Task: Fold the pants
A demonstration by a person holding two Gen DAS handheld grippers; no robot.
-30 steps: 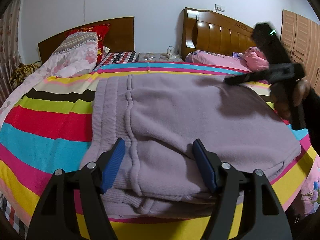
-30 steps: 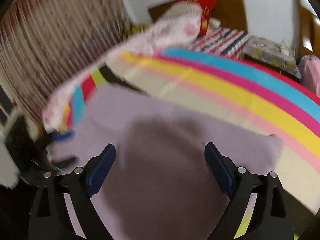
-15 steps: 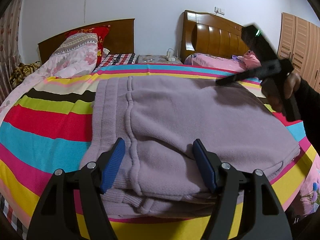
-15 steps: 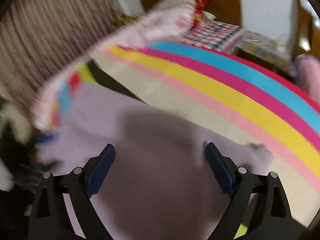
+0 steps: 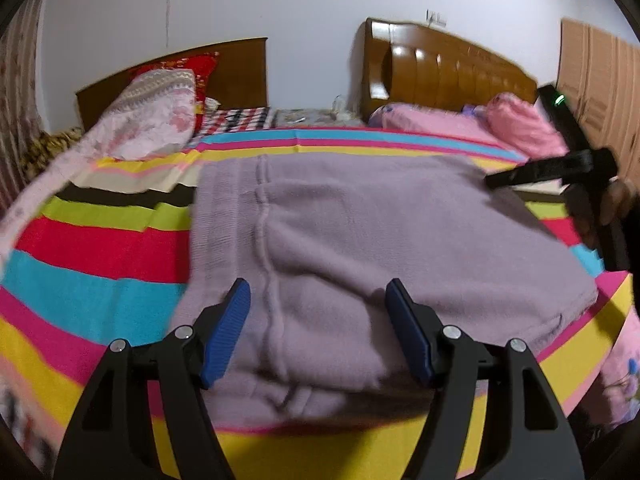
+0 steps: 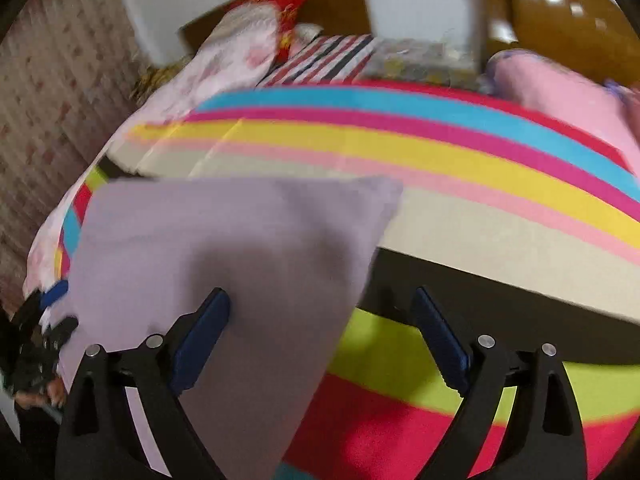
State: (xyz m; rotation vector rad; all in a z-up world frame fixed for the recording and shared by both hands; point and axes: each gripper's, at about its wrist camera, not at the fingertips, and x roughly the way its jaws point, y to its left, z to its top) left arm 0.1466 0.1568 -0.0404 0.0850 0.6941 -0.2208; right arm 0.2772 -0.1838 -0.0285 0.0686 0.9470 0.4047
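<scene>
Lilac fleece pants point(image 5: 360, 240) lie folded in layers on the striped bedspread point(image 5: 100, 264). My left gripper point(image 5: 318, 328) is open and empty, its blue pads over the near folded edge of the pants. My right gripper point(image 6: 320, 340) is open and empty, above the far corner of the pants point(image 6: 224, 264). It also shows in the left wrist view point(image 5: 560, 168), held over the pants' right side. The left gripper appears at the left edge of the right wrist view point(image 6: 44, 320).
A floral pillow point(image 5: 148, 124) and a red pillow lie at the head of the bed by a wooden headboard point(image 5: 236, 64). A second bed with pink bedding point(image 5: 460, 128) stands to the right. A curtain point(image 6: 52, 100) hangs beside the bed.
My right gripper has swung right, so the pants' corner now lies under its left finger. My left gripper has drawn back and up a little. Both stay open.
</scene>
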